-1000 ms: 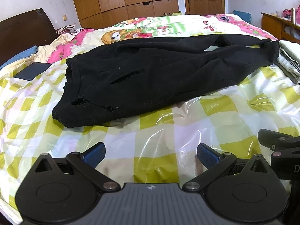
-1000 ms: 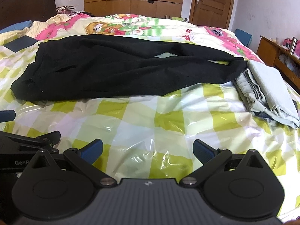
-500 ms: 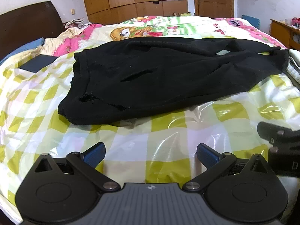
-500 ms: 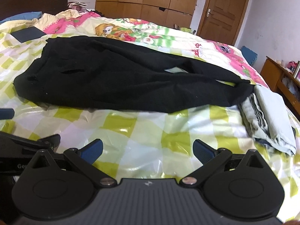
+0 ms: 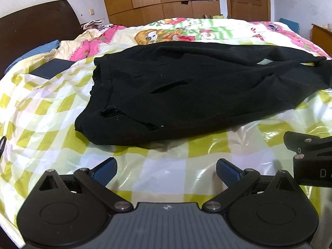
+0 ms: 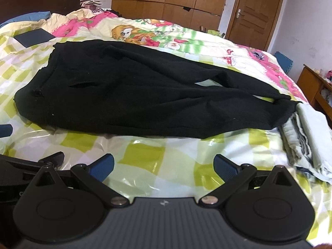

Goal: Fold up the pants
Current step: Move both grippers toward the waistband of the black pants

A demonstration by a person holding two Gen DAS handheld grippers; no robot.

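Glossy checkered bedcover (image 5: 51, 112); rumpled black knit pants (image 5: 197, 95) spread flat.

The pants (image 6: 145, 101) lie across the bed (image 6: 145, 155), waistband toward 9 o'clock and leg ends toward 3 o'clock. At 3 o'clock a stack of folded clothes (image 6: 307, 137) touches the leg ends. A flat box (image 6: 32, 37) sits at 10 o'clock, apart from the waistband. Wardrobes (image 6: 166, 2) stand behind at 12 o'clock.

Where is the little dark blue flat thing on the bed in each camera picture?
Left wrist: dark blue flat thing far left, beyond the black pants.
Right wrist: it lies upper left, near the pants' waistband.
Shared landmark: bear picture on the quilt.
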